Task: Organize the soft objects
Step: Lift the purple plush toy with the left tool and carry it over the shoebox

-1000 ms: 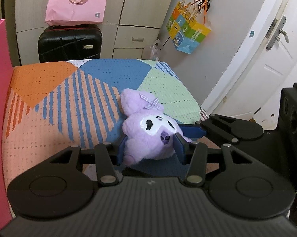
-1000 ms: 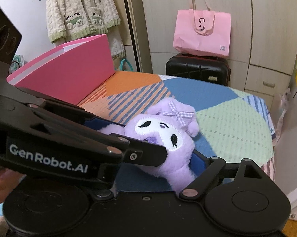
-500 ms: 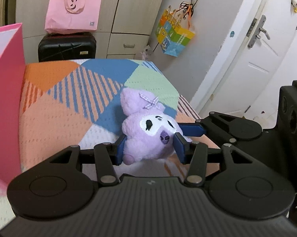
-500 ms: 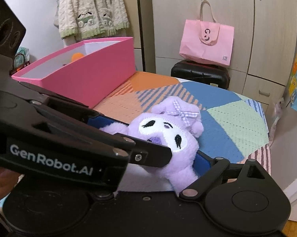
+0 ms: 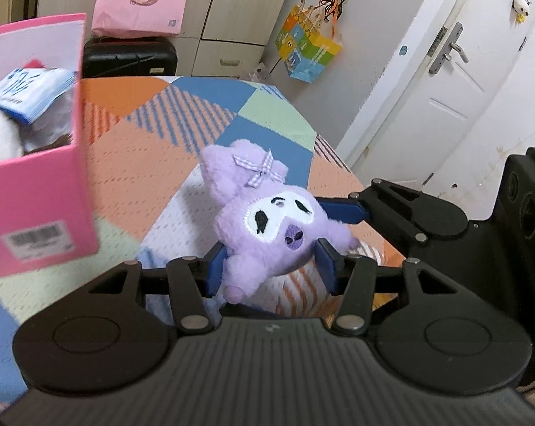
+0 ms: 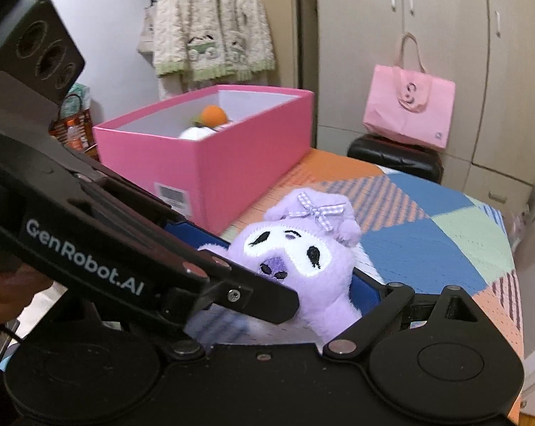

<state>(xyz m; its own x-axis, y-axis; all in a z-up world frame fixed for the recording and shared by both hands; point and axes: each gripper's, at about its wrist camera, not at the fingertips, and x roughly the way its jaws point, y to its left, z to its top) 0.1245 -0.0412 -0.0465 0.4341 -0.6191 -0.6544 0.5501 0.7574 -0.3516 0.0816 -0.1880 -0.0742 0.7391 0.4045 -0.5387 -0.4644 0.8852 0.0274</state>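
Note:
A purple plush toy (image 5: 267, 227) with a white face and a checked bow is held above the patterned bed cover. My left gripper (image 5: 271, 266) is shut on the plush's lower body. My right gripper (image 6: 303, 284) is shut on the same plush (image 6: 296, 252) from its own side; its blue pad shows at the plush's right in the left wrist view (image 5: 342, 211). The left gripper's body crosses the right wrist view and hides the plush's left side. A pink box (image 6: 232, 163) holds other soft things, among them an orange plush (image 6: 214, 115).
The pink box (image 5: 36, 213) stands on the bed at the left, with a white plush and a blue-white packet inside. A black suitcase (image 5: 129, 58) and pink tote bag (image 5: 141, 0) stand beyond the bed. A white door (image 5: 455, 71) is at the right.
Both grippers have lifted the plush off the bed cover and carried it toward the pink box, which now shows its open top and contents.

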